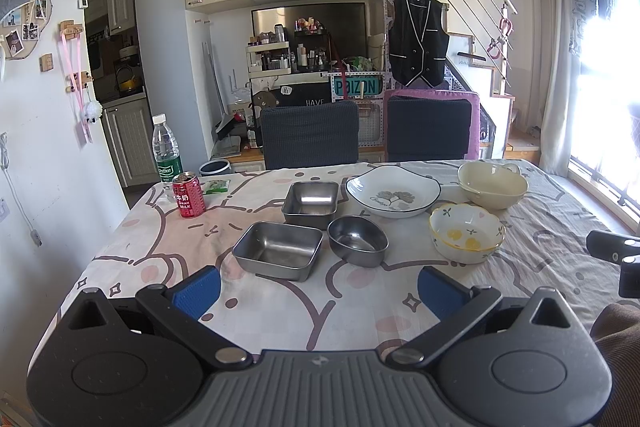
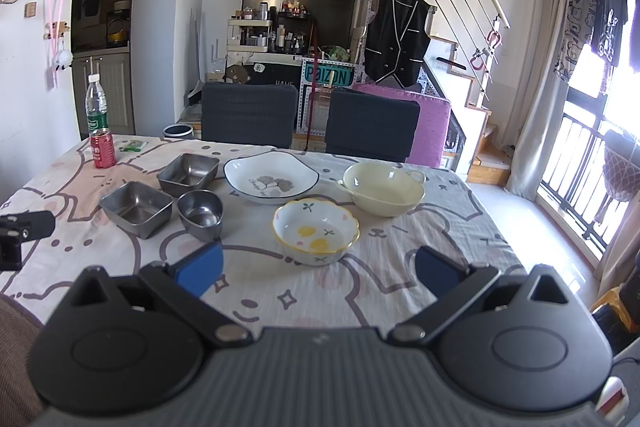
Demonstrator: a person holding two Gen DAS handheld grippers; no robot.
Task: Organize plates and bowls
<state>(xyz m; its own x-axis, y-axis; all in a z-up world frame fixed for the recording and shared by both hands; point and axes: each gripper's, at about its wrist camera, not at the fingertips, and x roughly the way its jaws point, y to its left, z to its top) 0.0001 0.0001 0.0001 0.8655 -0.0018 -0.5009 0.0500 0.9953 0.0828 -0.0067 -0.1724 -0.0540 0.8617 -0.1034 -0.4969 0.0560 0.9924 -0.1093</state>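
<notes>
6 dishes sat on a cartoon-print tablecloth (image 1: 160, 239), both grippers held wide apart and empty above its near edge.
3 steel: 2 square trays (image 1: 279, 250) (image 1: 311, 203), 1 oval bowl (image 1: 358, 241); 3 ceramic: white leaf plate (image 1: 393, 195), cream bowl (image 1: 492, 189), scalloped yellow-flowered bowl (image 2: 316, 230); left gripper (image 1: 318, 293), right gripper (image 2: 318, 269).

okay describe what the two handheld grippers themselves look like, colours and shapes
Both look alike. The left gripper and right gripper each have a ribbed grey body flanked by two rounded black housings with a circular inset and a triangular cut-out. Black link arms on silver pivot pins carry fingers with blue textured pads. No cables show; a brown sleeve shows at the edge.
</notes>
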